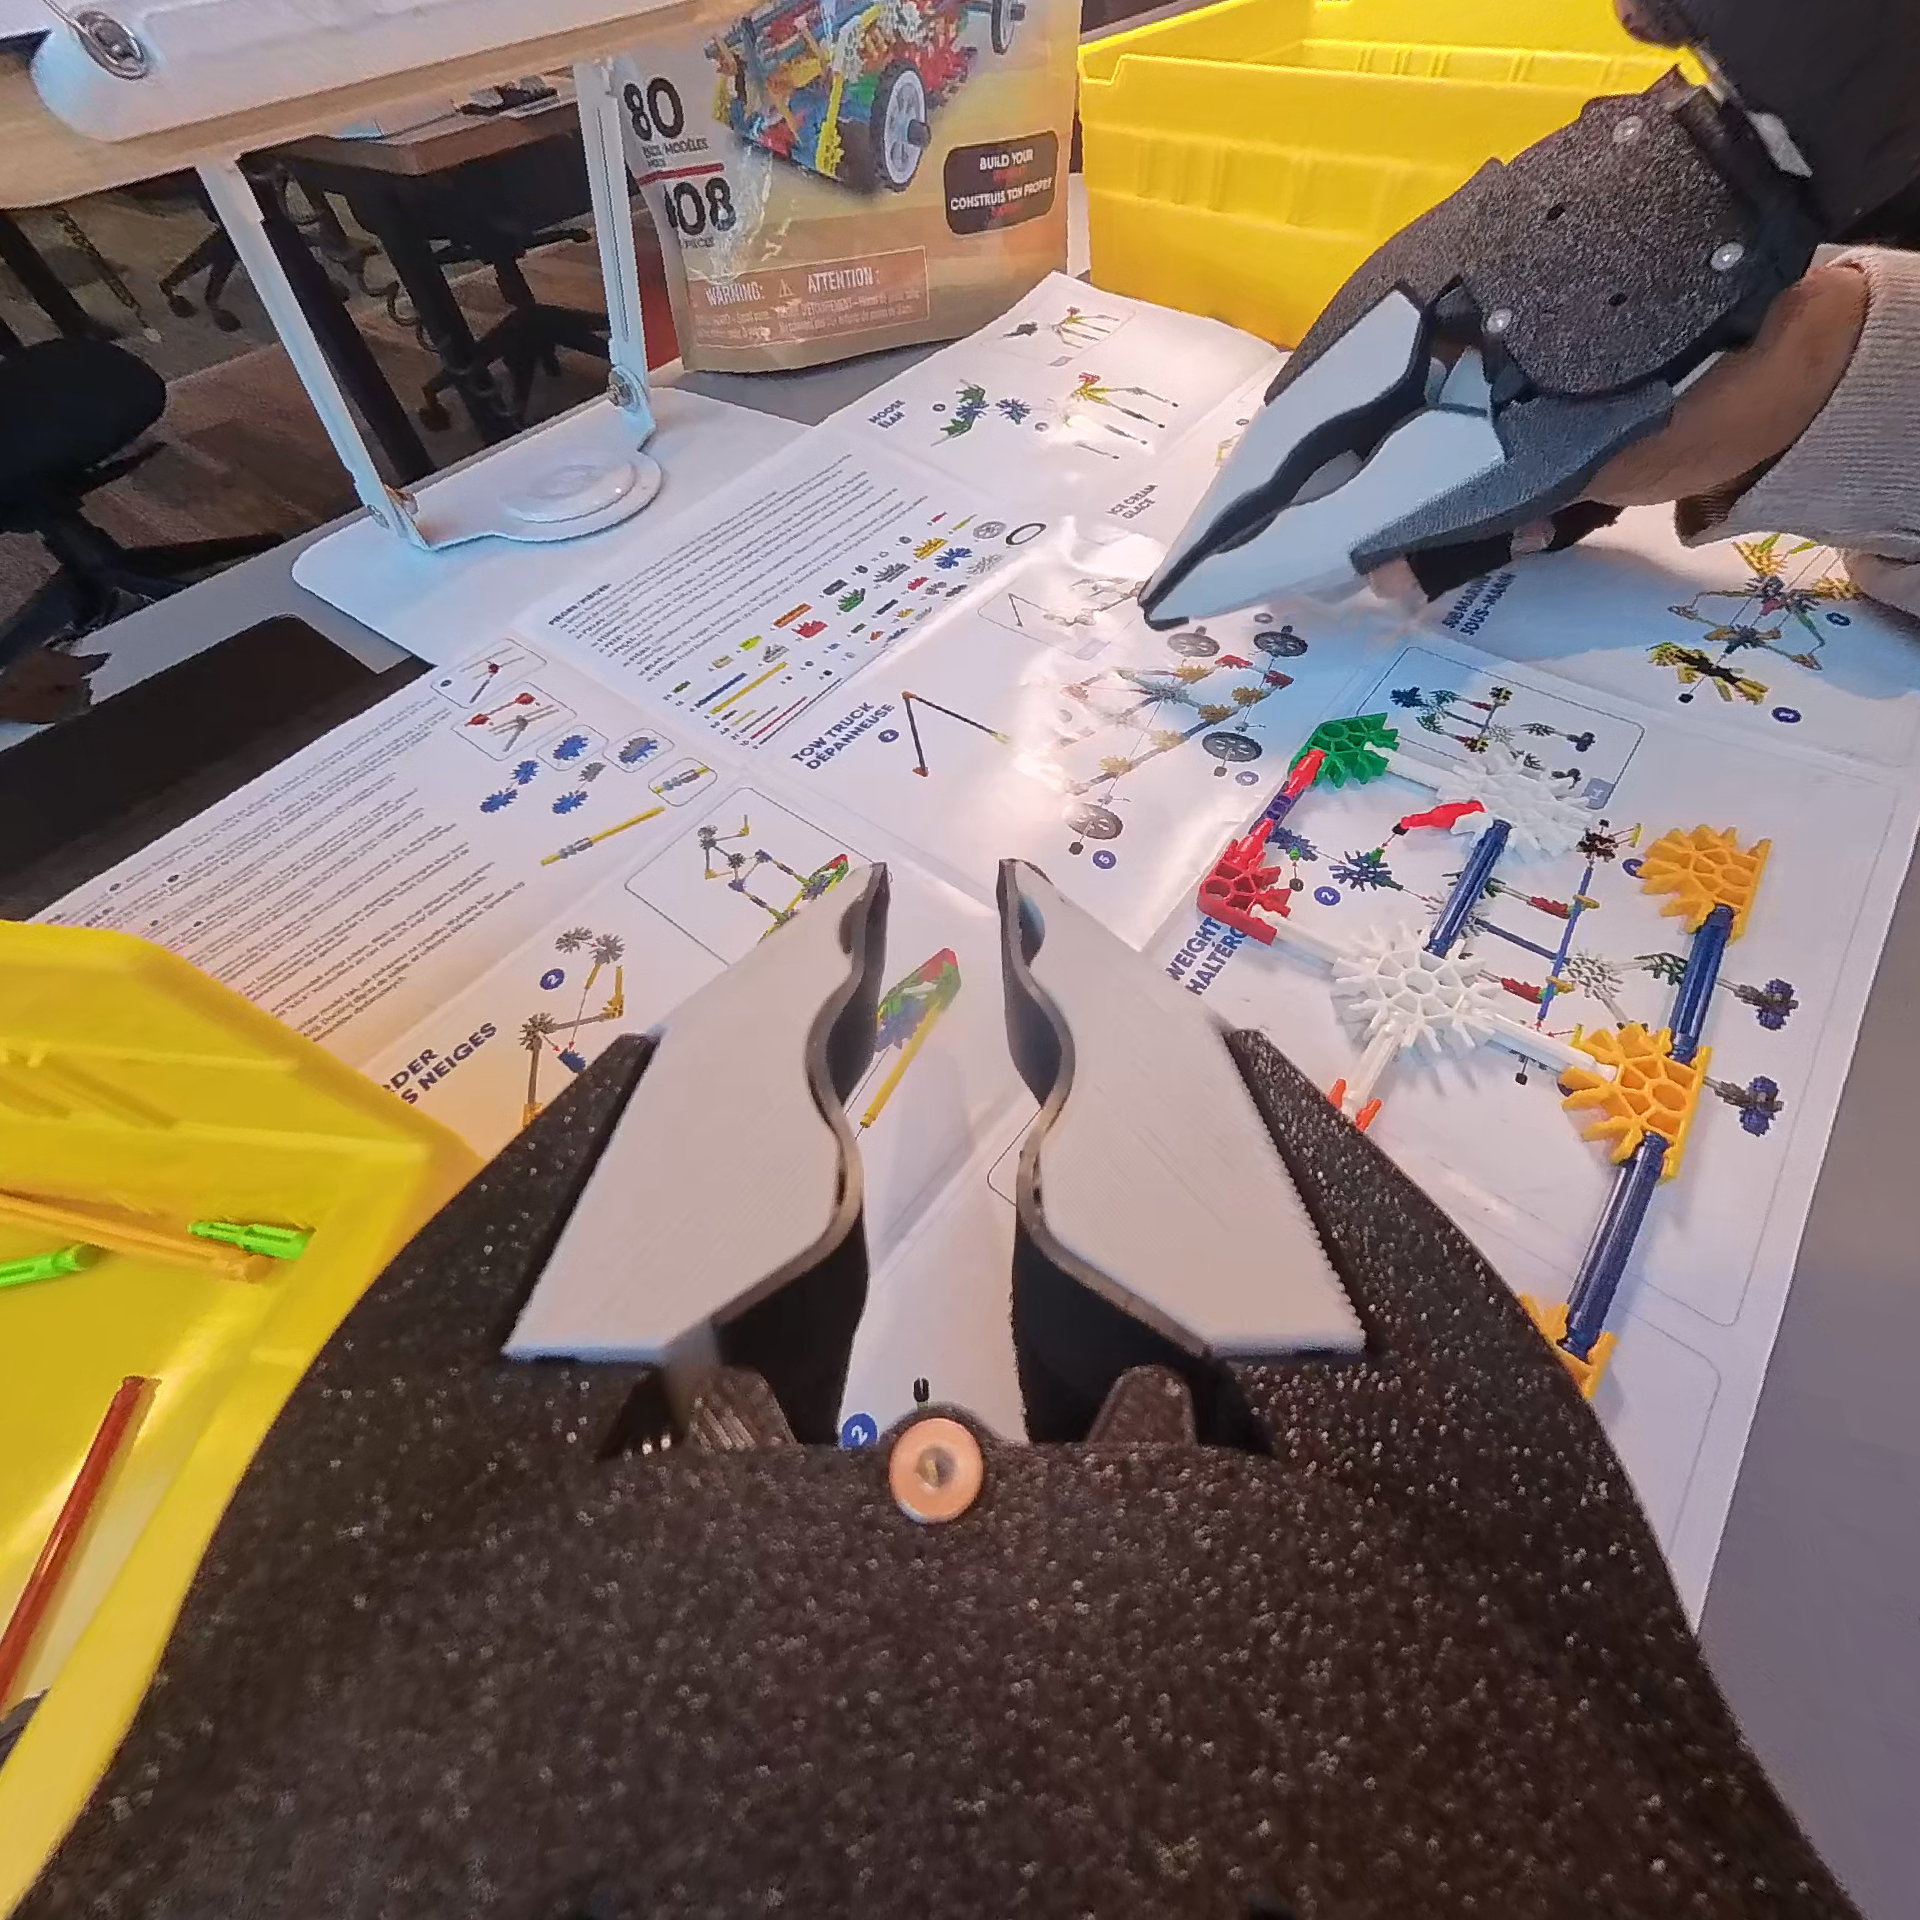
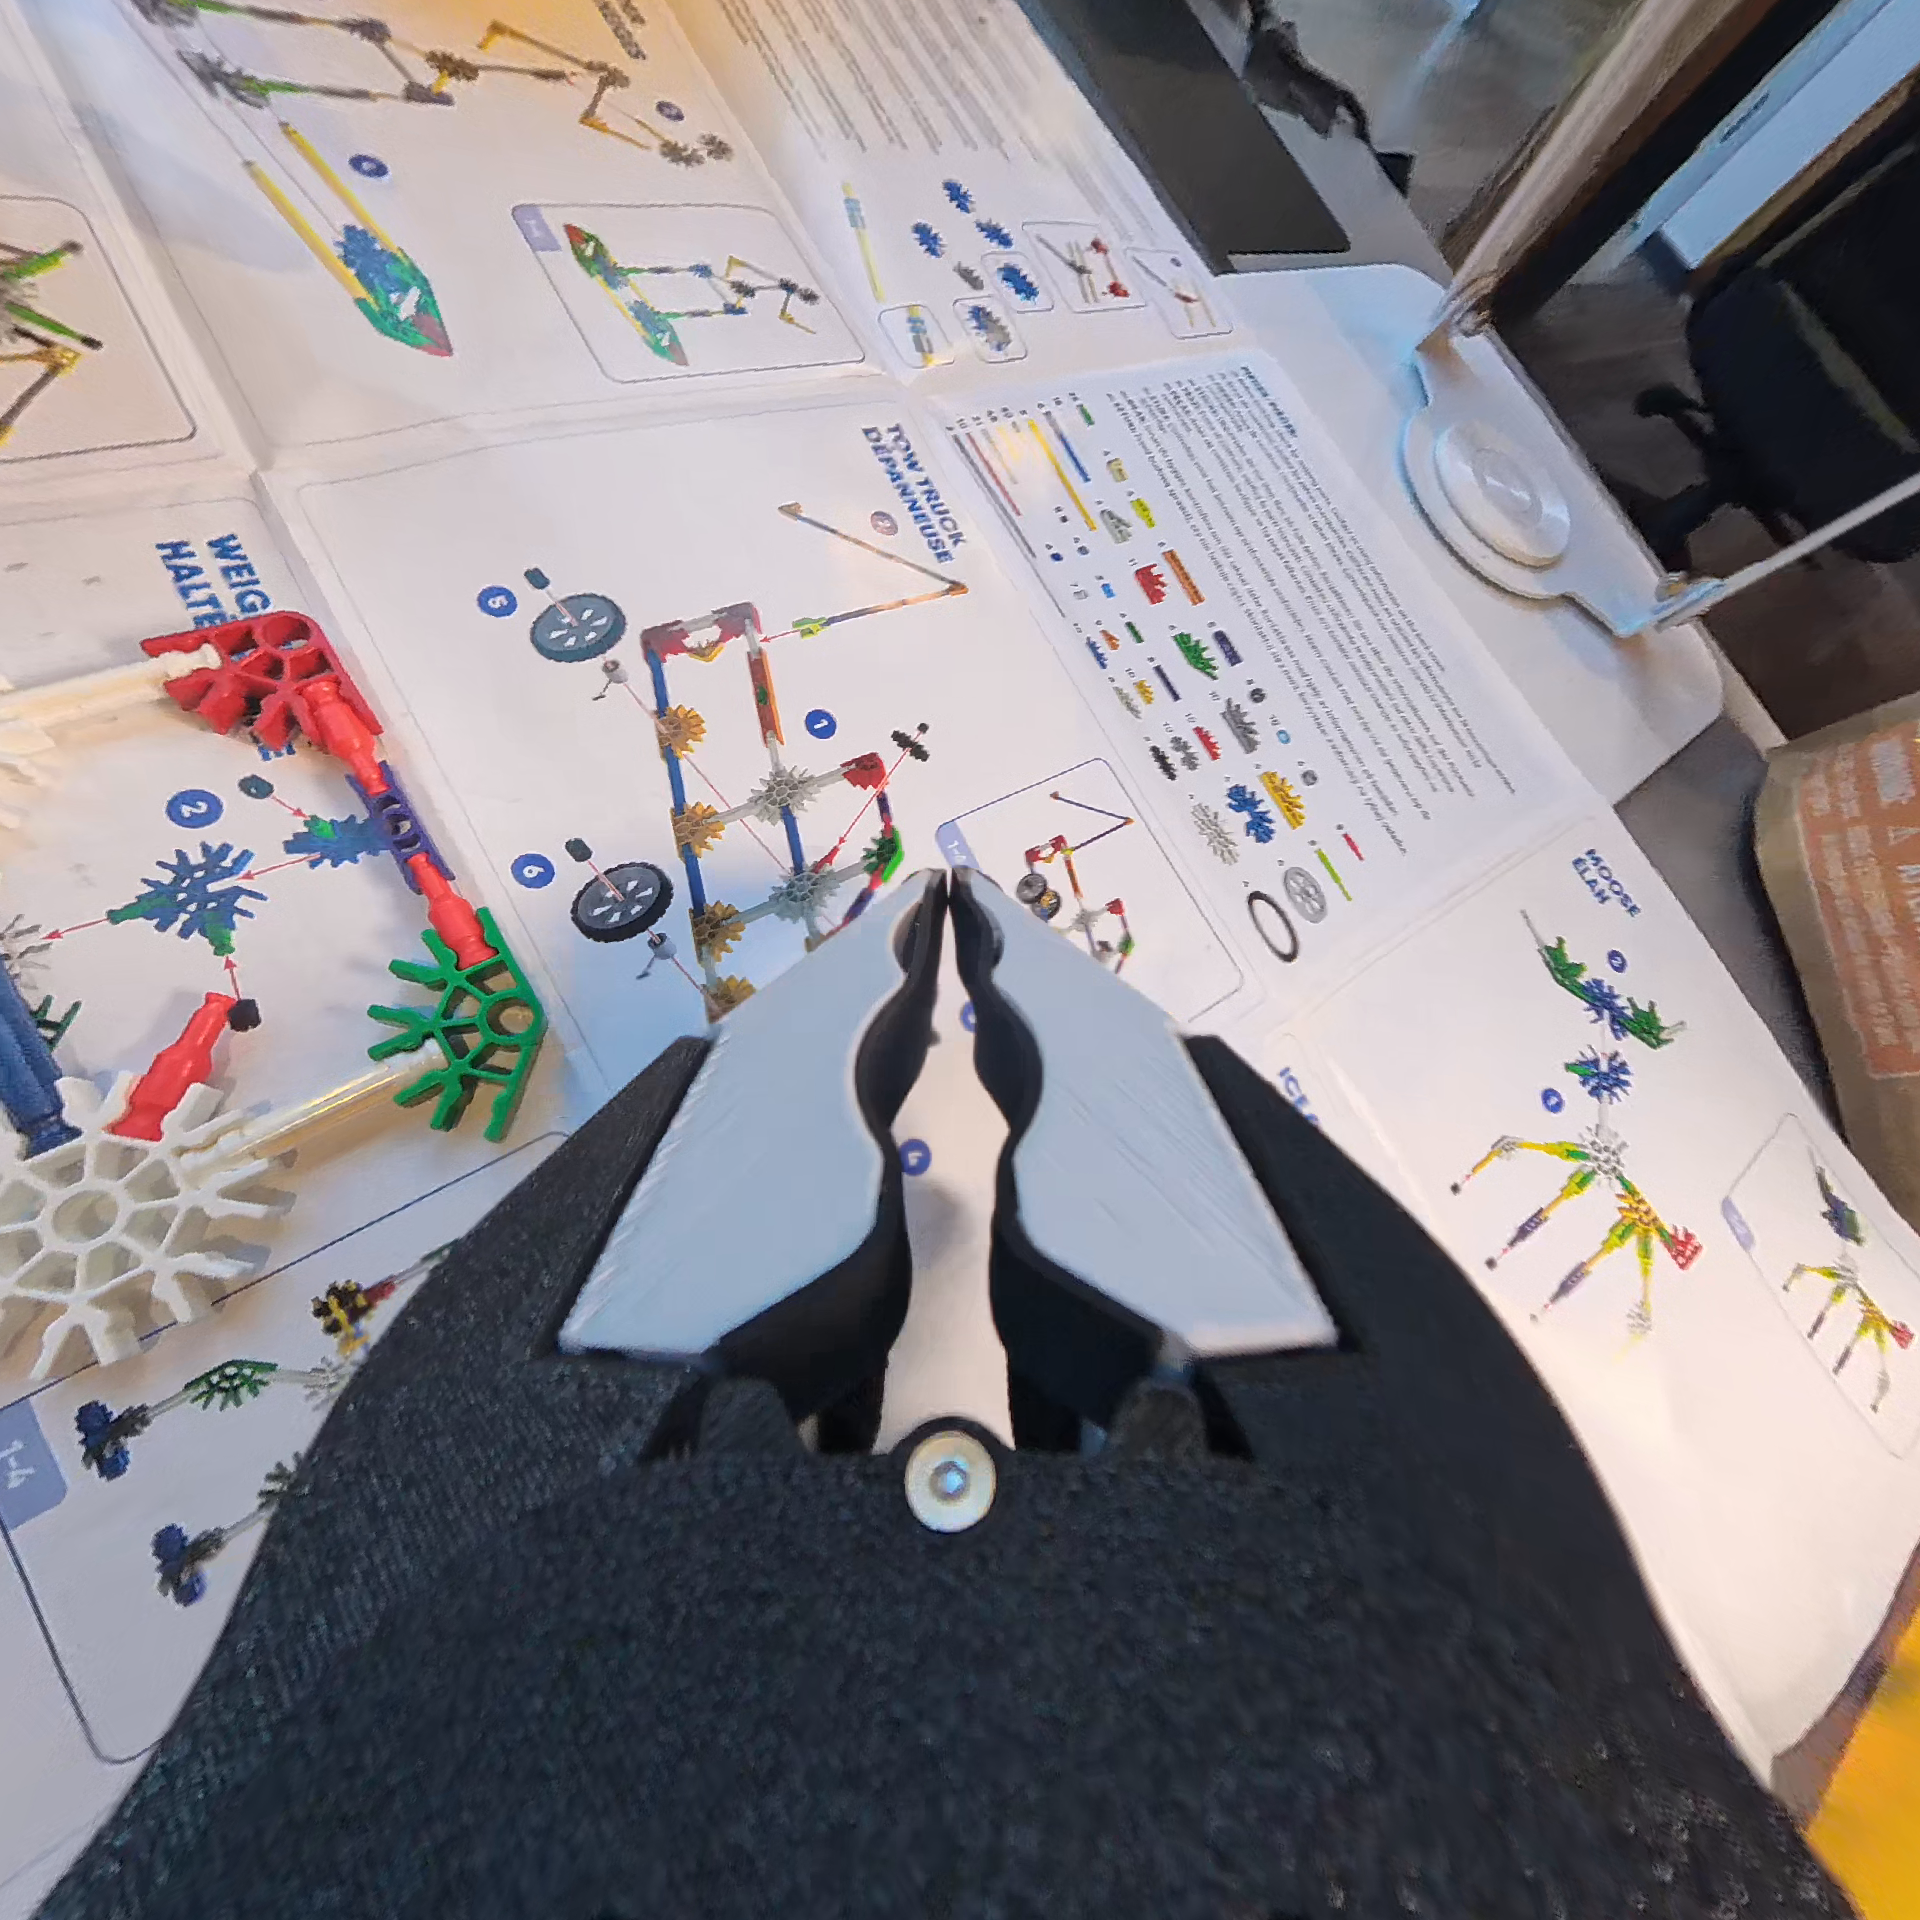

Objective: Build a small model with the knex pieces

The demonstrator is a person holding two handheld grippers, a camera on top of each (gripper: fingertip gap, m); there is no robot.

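A flat build of rods and connectors [image 1: 1496, 935] lies on a white instruction sheet [image 1: 831, 582]: white snowflake, orange, green and red connectors joined by blue and white rods. My left gripper [image 1: 943, 883] is open and empty above the sheet, left of the build. My right gripper [image 2: 948, 883] is shut and empty, its tips low over the sheet [image 2: 1039, 644], beyond the build's green connector [image 2: 468, 1029] and red connector [image 2: 265, 665]. The right gripper also shows in the left wrist view [image 1: 1169, 613], held by a hand.
A yellow bin [image 1: 156, 1195] at the near left holds loose green, yellow and red rods. A second yellow bin [image 1: 1351, 135] stands at the back right. A printed toy pouch [image 1: 862, 187] and a white lamp base [image 1: 561, 488] stand behind the sheet. Spacing between my two grippers at the tips: around 20 cm.
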